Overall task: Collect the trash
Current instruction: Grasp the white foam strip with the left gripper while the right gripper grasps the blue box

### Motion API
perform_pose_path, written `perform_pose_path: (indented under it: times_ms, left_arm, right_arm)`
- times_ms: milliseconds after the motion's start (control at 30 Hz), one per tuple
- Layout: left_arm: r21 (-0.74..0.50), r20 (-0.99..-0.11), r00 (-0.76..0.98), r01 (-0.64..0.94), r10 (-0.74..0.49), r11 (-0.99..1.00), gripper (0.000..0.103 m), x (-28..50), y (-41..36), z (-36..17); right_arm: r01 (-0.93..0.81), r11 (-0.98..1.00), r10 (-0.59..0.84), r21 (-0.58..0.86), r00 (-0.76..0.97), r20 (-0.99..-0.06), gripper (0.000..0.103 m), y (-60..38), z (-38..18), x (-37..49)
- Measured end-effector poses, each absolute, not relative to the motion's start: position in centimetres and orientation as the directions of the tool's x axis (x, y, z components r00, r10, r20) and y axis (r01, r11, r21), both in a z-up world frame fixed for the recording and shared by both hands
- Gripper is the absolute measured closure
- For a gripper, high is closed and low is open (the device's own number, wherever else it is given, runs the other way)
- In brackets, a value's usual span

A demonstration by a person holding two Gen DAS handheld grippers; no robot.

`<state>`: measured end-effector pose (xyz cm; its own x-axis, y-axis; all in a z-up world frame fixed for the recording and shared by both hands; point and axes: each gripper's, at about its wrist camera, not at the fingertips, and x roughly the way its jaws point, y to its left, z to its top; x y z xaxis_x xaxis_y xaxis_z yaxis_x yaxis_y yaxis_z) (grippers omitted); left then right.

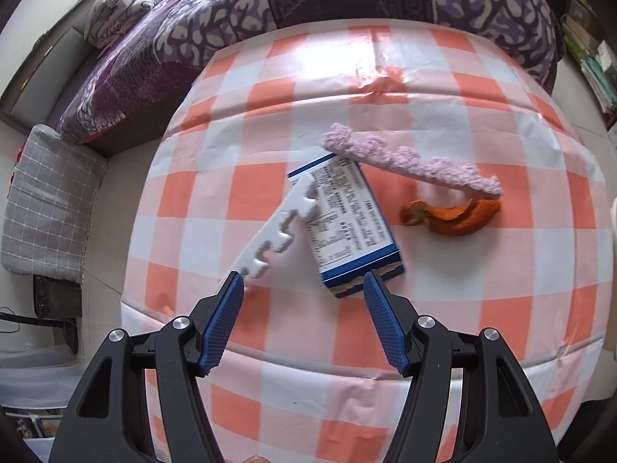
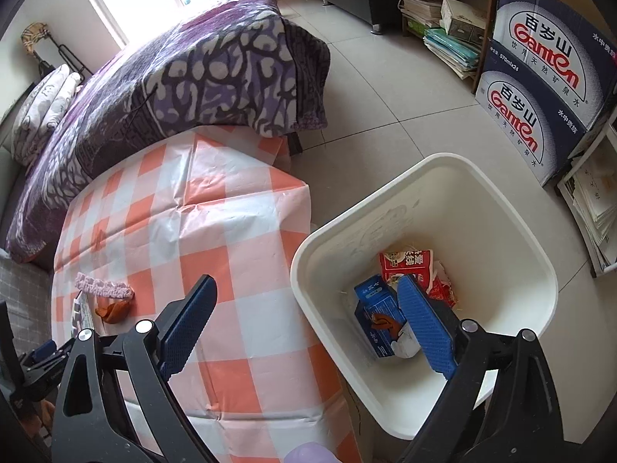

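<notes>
- Hovering over the bench (image 1: 443,328), the left claw (image 1: 304,283) is spread, empty, blue box (image 1: 347,223) just beyond its fingertips.
- Right claw (image 2: 304,289), spread and empty, above the white bin (image 2: 501,208).

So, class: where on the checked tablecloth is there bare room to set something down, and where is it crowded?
Bare: the cloth between the bin and the peel, and the near edge. Crowded: box, white foam strip and pink strip overlap mid-table.
</notes>
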<state>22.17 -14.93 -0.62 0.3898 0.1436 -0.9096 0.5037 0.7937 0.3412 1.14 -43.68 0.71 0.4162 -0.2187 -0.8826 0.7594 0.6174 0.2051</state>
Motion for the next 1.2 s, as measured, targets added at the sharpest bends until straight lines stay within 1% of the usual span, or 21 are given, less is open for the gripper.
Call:
perform_pose_path:
  times_ms: [67, 167, 333, 367, 400, 433, 467, 500, 533, 567, 600, 633, 700, 800, 900, 1033, 1200]
  left_arm:
    - [0.388, -0.898, 0.394, 0.501, 0.196, 0.774, 0.039, 22.9, -13.4, -1.6]
    - [0.410, -0.897, 0.366, 0.481, 0.247, 0.775, 0.039, 24.1, -11.3, -3.6]
    - [0.412, -0.885, 0.418, 0.493, 0.206, 0.766, 0.040, 24.7, -10.9, -4.3]
    - [0.421, -0.878, 0.435, 0.494, 0.203, 0.761, 0.041, 24.8, -10.9, -4.5]
    - [0.420, -0.876, 0.441, 0.499, 0.196, 0.758, 0.047, 24.9, -11.0, -4.7]
    - [0.407, -0.882, 0.434, 0.504, 0.185, 0.762, 0.056, 25.1, -10.9, -4.9]
    - [0.386, -0.892, 0.418, 0.505, 0.172, 0.772, 0.061, 25.3, -10.6, -5.2]
    - [0.359, -0.902, 0.403, 0.501, 0.155, 0.788, 0.068, 25.5, -10.3, -5.3]
    - [0.333, -0.908, 0.396, 0.493, 0.133, 0.804, 0.071, 25.7, -9.9, -5.2]
    - [0.309, -0.915, 0.386, 0.484, 0.117, 0.819, 0.077, 25.9, -9.5, -5.1]
    - [0.287, -0.922, 0.373, 0.469, 0.107, 0.835, 0.087, 26.2, -9.0, -4.9]
    - [0.255, -0.928, 0.362, 0.452, 0.086, 0.855, 0.093, 26.4, -8.4, -4.5]
    - [0.185, -0.937, 0.347, 0.410, 0.034, 0.893, 0.093, 26.9, -7.0, -3.4]
    - [0.112, -0.932, 0.361, 0.357, -0.026, 0.927, 0.093, 27.3, -5.2, -1.3]
    - [0.072, -0.915, 0.398, 0.307, -0.059, 0.949, 0.093, 27.4, -3.9, 0.9]
    - [0.016, -0.888, 0.450, 0.245, -0.099, 0.969, 0.093, 27.7, -2.0, 3.7]
    - [-0.019, -0.867, 0.484, 0.206, -0.118, 0.978, 0.093, 27.2, -0.5, 5.5]
  right_arm:
    - [0.741, 0.645, -0.217, 0.187, 0.413, -0.885, 0.013, -42.8, 0.4, 1.9]
    - [0.708, 0.685, -0.203, 0.172, 0.413, -0.888, 0.013, -41.4, 0.0, 3.1]
    - [0.610, 0.766, -0.123, 0.204, 0.450, -0.885, 0.013, -38.5, -0.4, 5.4]
    - [0.578, 0.788, -0.098, 0.211, 0.457, -0.884, 0.013, -37.7, -0.5, 6.1]
    - [0.545, 0.810, -0.073, 0.216, 0.459, -0.885, 0.013, -36.8, -0.6, 6.8]
    - [0.515, 0.829, -0.052, 0.219, 0.460, -0.886, 0.013, -36.0, -0.8, 7.5]
    - [0.485, 0.847, -0.036, 0.218, 0.462, -0.886, 0.013, -35.0, -0.9, 8.2]
    - [0.454, 0.864, -0.020, 0.220, 0.466, -0.884, 0.012, -34.0, -1.0, 8.9]
    - [0.422, 0.877, 0.004, 0.229, 0.471, -0.882, 0.013, -33.0, -1.2, 9.6]
    - [0.396, 0.886, 0.028, 0.242, 0.475, -0.879, 0.013, -32.1, -1.3, 10.2]
    - [0.366, 0.894, 0.058, 0.258, 0.478, -0.876, 0.013, -31.0, -1.6, 11.0]
    - [0.344, 0.900, 0.077, 0.267, 0.478, -0.875, 0.013, -30.0, -1.8, 11.7]
    - [0.297, 0.913, 0.111, 0.280, 0.480, -0.870, 0.013, -27.7, -2.1, 13.2]
    - [0.224, 0.935, 0.137, 0.274, 0.484, -0.864, 0.013, -24.3, -2.3, 15.1]
    - [0.176, 0.952, 0.140, 0.252, 0.481, -0.866, 0.013, -21.4, -2.5, 17.1]
    - [0.151, 0.964, 0.122, 0.218, 0.477, -0.871, 0.013, -18.7, -2.9, 19.8]
    - [0.131, 0.983, 0.053, 0.125, 0.451, -0.891, 0.014, -16.5, -4.0, 22.1]
